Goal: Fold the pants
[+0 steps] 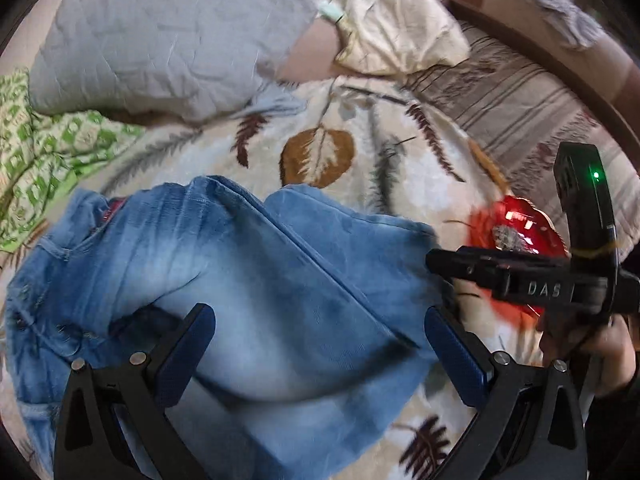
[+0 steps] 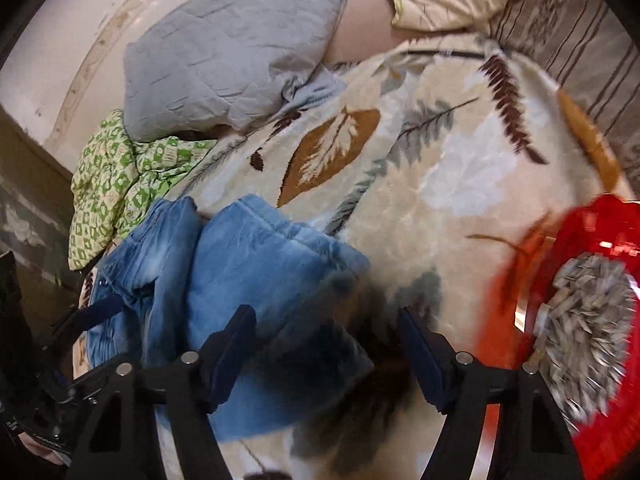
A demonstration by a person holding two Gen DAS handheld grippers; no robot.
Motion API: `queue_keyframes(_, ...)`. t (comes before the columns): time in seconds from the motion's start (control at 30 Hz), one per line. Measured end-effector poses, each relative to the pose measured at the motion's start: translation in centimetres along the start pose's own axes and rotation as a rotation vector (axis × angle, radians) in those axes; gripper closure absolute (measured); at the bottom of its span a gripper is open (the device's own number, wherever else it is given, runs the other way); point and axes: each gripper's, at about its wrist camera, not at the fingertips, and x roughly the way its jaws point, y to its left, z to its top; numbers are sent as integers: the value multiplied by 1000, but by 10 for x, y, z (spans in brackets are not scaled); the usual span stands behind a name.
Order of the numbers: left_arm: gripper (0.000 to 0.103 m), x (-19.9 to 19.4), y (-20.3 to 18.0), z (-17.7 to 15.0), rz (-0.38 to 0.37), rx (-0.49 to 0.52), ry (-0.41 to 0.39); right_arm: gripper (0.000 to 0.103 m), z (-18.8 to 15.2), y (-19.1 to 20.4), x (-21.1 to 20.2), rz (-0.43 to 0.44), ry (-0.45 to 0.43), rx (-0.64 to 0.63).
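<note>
Blue jeans [image 1: 248,280] lie folded on a leaf-patterned blanket [image 1: 360,152]. My left gripper [image 1: 320,320] hovers open just above the jeans, its blue-padded fingers spread wide over the cloth, holding nothing. In the right wrist view the jeans [image 2: 256,280] lie at lower left on the blanket [image 2: 440,160]. My right gripper [image 2: 326,322] is open above the jeans' right edge, empty. The right gripper's body [image 1: 520,280] shows at the right of the left wrist view.
A grey quilted pillow [image 1: 168,36] and a cream pillow [image 1: 400,28] lie at the back. A green patterned cloth [image 1: 52,152] lies left of the jeans. A red dish of seeds [image 2: 592,312] sits at the right. A brown wooden bed frame [image 1: 560,40] curves behind.
</note>
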Motion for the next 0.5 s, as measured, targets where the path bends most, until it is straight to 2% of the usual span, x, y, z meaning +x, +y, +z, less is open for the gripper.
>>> queue_keyframes(0.03, 13, 7, 1, 1, 3, 7, 24, 36, 2, -1, 8, 5, 11, 6)
queue_keyframes(0.07, 59, 18, 4, 2, 1, 20, 64, 60, 5, -1, 18, 13, 27, 7)
queue_keyframes(0.1, 87, 27, 5, 1, 5, 22, 101, 75, 7, 0, 27, 33, 41, -2)
queue_keyframes(0.13, 97, 32, 7, 1, 35, 22, 118, 80, 7, 2, 30, 36, 46, -12)
queue_keyframes(0.17, 97, 32, 7, 0, 29, 29, 111, 88, 8, 5, 30, 34, 34, -35)
queue_keyframes(0.3, 97, 13, -3, 12, 5, 62, 43, 90, 12, 17, 5, 21, -45, -120)
queue_keyframes(0.43, 96, 2, -15, 57, -21, 69, -43, 91, 40, 18, -42, -14, -183, -127)
queue_keyframes(0.5, 95, 8, -22, 85, -22, 65, -74, 91, 59, 17, -68, -71, -264, -139)
